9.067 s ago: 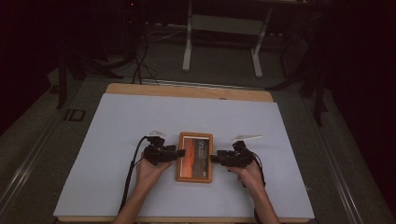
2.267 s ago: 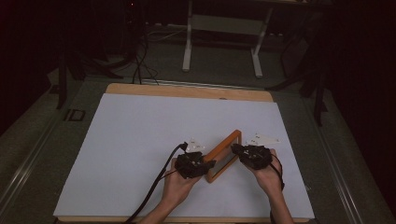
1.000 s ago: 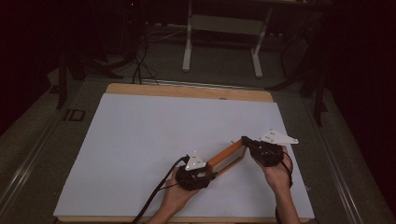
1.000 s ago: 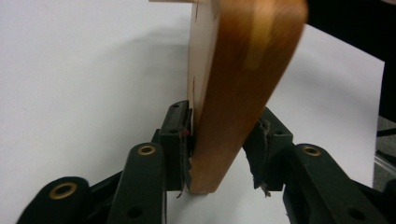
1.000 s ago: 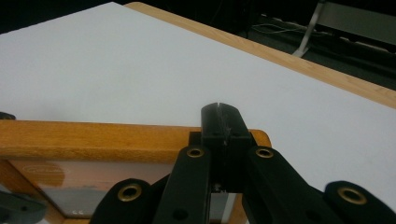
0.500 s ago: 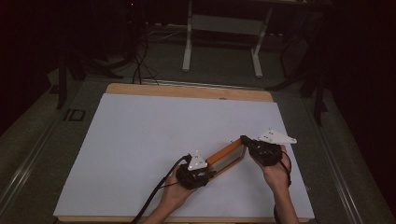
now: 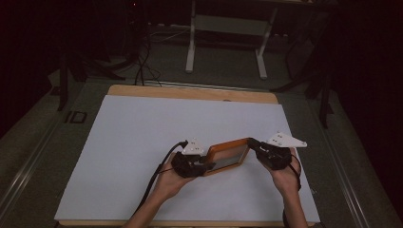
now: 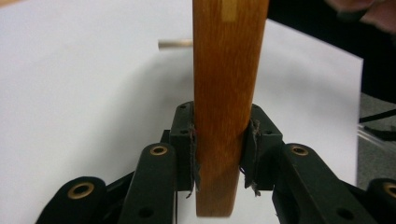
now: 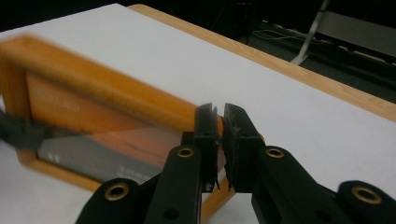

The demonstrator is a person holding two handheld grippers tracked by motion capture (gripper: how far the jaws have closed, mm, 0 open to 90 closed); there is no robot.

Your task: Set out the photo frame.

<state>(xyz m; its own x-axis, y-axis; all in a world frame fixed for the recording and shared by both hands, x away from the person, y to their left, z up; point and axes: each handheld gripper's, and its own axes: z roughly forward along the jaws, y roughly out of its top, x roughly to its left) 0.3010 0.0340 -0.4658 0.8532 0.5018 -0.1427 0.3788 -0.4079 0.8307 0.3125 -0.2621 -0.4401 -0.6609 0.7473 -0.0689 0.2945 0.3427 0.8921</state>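
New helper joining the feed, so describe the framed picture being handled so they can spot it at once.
Start at the white sheet covering the wooden table, then look to its near right part. There the orange-brown wooden picture frame hangs between the left tool and the right tool. It is the sheet's one warm-coloured, rectangular thing, with a dark picture inside.

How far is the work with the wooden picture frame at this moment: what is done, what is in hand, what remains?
Done: the orange-brown wooden picture frame is lifted and tilted over the white table sheet. In hand: the left claw clamps one frame edge, while the right claw, whose jaws have just been opening, sits at the opposite corner with almost no gap. Left, probably: setting the frame down or standing it up and letting go.
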